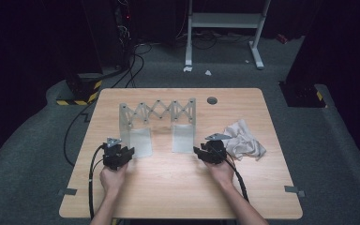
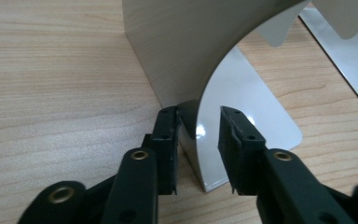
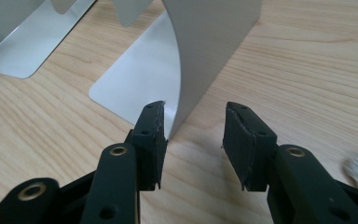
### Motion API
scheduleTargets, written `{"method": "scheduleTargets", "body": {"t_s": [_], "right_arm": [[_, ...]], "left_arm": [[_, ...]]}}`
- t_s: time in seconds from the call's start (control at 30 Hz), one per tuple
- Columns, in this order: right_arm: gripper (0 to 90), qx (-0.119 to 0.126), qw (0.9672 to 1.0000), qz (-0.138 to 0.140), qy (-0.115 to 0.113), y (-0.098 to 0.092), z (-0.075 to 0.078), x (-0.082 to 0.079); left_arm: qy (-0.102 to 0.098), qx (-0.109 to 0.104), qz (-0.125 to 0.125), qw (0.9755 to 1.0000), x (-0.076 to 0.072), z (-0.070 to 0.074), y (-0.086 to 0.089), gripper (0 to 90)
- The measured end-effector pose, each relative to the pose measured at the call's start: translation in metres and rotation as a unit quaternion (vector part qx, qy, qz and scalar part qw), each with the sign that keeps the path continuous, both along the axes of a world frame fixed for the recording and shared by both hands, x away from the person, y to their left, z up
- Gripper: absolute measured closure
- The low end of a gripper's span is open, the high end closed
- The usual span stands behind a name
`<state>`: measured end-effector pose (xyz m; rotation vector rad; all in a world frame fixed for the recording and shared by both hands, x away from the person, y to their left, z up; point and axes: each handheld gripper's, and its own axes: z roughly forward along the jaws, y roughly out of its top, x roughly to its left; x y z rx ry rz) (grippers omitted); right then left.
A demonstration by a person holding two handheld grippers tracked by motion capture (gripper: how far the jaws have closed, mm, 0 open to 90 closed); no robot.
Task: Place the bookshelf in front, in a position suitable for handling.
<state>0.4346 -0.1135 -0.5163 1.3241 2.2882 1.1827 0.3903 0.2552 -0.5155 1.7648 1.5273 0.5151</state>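
Pale wood table nearest the camera, with both forearms entering from the bottom edge, hands wrapped round the gripper bodies, wrists roughly level, each pointing forward at one end of the rack.

Left tongs: jaws straddle the lower corner of the left end plate of the expanding metal rack. The left pad sits against the plate's edge; the right pad stands off it with a visible gap. Not clamped; the plate lies between the jaws. Seen from above at.

Right tongs: jaws apart, the right end plate rising just ahead of the gap, its lower edge beside the left pad. Whether pad and plate touch is hard to tell. Nothing gripped. From above at.

Both plates are cut off at the top of the gripper views; the scissor lattice is seen from the high view, standing mid-table.

Crumpled grey cloth lies just right of the right hand. Surroundings beyond the table are dark.
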Motion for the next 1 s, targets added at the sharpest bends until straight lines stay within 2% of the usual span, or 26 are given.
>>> {"method": "scheduleTargets", "body": {"t_s": [0.17,0.23,0.33,0.47,0.57,0.77,0.8,0.93,1.0], "right_arm": [[58.9,-0.002,0.9999,-0.010,0.008,0.010,-0.005,0.007],[62.3,-0.001,0.9996,-0.024,0.011,0.012,-0.009,0.011],[67.6,0.005,0.9995,-0.028,0.013,0.011,-0.009,0.013],[79.0,-0.006,0.9995,-0.029,0.005,0.011,-0.007,0.012],[84.2,-0.013,0.9992,-0.036,0.001,0.008,-0.006,0.012],[88.1,-0.026,0.9979,-0.059,0.000,-0.001,-0.005,0.012],[89.3,-0.030,0.9971,-0.070,-0.002,-0.008,-0.004,0.012],[90.0,-0.039,0.9961,-0.079,-0.007,-0.017,-0.004,0.010],[90.0,-0.044,0.9950,-0.090,-0.009,-0.029,-0.004,0.007]], "left_arm": [[0.011,0.004,-0.001,0.9999,0.002,-0.003,0.000,74.0],[0.016,0.006,0.000,0.9999,0.003,-0.004,0.000,76.8],[0.021,0.000,0.001,0.9998,0.005,-0.006,0.001,76.9],[0.022,-0.003,0.000,0.9998,0.004,-0.006,0.002,77.6],[0.022,0.000,0.001,0.9998,0.004,-0.005,0.002,78.4],[0.023,-0.006,-0.005,0.9997,0.004,-0.005,0.005,79.4],[0.023,-0.007,-0.006,0.9997,0.004,-0.005,0.006,80.1],[0.023,-0.008,-0.013,0.9996,0.004,-0.005,0.005,81.8],[0.024,-0.012,-0.015,0.9995,0.004,-0.005,0.004,84.1]]}}
